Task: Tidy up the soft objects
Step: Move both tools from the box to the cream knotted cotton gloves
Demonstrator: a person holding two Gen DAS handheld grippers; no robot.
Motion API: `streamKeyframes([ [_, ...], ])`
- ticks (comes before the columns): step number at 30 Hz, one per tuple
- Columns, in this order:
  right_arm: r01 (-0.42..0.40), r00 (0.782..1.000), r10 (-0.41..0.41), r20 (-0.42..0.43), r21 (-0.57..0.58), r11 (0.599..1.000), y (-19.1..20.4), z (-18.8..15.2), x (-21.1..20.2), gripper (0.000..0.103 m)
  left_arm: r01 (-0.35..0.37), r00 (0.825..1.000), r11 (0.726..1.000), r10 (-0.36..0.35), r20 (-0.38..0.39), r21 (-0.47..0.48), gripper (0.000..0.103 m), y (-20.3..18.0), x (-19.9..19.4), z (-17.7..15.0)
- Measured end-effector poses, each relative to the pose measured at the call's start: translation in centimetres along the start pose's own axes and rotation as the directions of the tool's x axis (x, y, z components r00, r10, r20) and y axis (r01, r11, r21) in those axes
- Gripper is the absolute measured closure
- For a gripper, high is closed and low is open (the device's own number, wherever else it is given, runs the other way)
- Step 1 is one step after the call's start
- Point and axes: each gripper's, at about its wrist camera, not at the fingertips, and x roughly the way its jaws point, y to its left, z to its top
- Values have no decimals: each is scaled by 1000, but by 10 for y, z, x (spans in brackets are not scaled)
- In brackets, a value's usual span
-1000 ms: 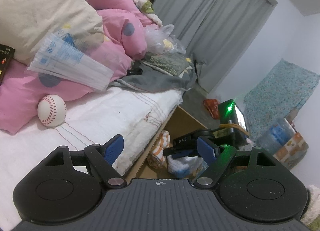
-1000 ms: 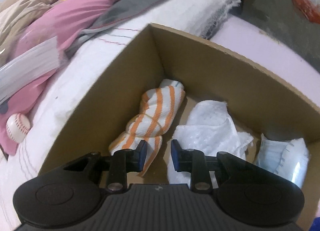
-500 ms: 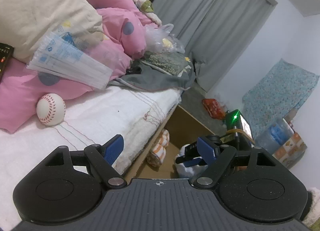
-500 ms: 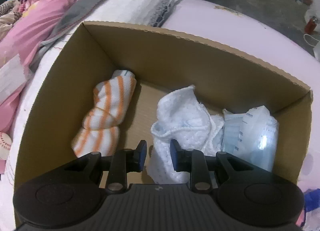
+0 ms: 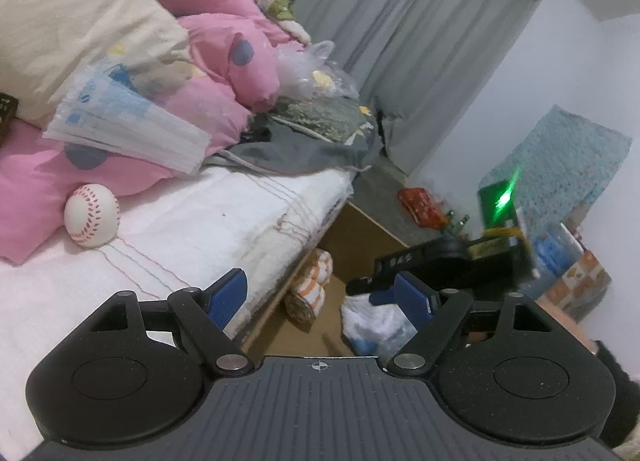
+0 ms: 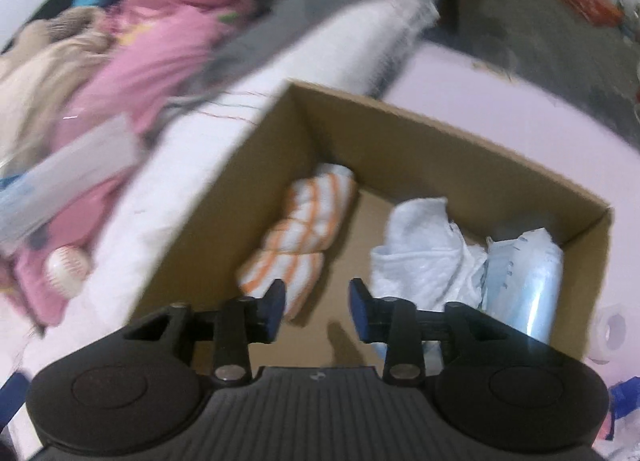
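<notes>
Cloth lay at the bottom of the cardboard box [image 6: 460, 149]: a crumpled white cloth [image 6: 420, 253] sat near the middle, an orange-striped towel [image 6: 304, 229] rolled up along the left wall, and a clear packet of masks [image 6: 524, 277] stood against the right wall. Half a second before, the right gripper [image 6: 316, 307] had hung low over that white cloth with its jaws nearly together; now it stood higher above the box, and its jaws had just been opening, with nothing between them but the bare box floor. By the look of it, the white cloth had been let go and was now counted as put away, so this delivery seemed finished. The left gripper [image 5: 324, 297] hovered over the edge of the bed [image 5: 208, 221], its jaws wide apart and empty, its view almost the same as a second earlier. On the bed a white baseball [image 5: 92, 215] rested against the pink bedding [image 5: 216, 101], and a second packet of masks [image 5: 124, 129] lay on top of that bedding, well apart from the box. Both looked like the next things to be gathered, if the ball was a soft one, which could not be told. Since both grippers were free, either could go for them, and the left was the nearer. The right wrist view was blurred, so finer details on the bed were hard to make out there.
</notes>
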Motion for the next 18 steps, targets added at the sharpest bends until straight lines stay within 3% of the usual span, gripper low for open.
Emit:
streamKeyframes([
  [4,-57,995,62,76,-57,997,17,-20,-46,47,36,999,998,-37,11,52,8,-15,-12,-6],
  [9,-120,976,133,174,-85,989,19,-64,-121,47,97,994,982,-104,38,159,1,-42,-35,-20],
  [18,-164,912,171,372,-52,985,-14,-166,-228,47,273,961,914,-275,-38,301,0,-80,-64,-62],
])
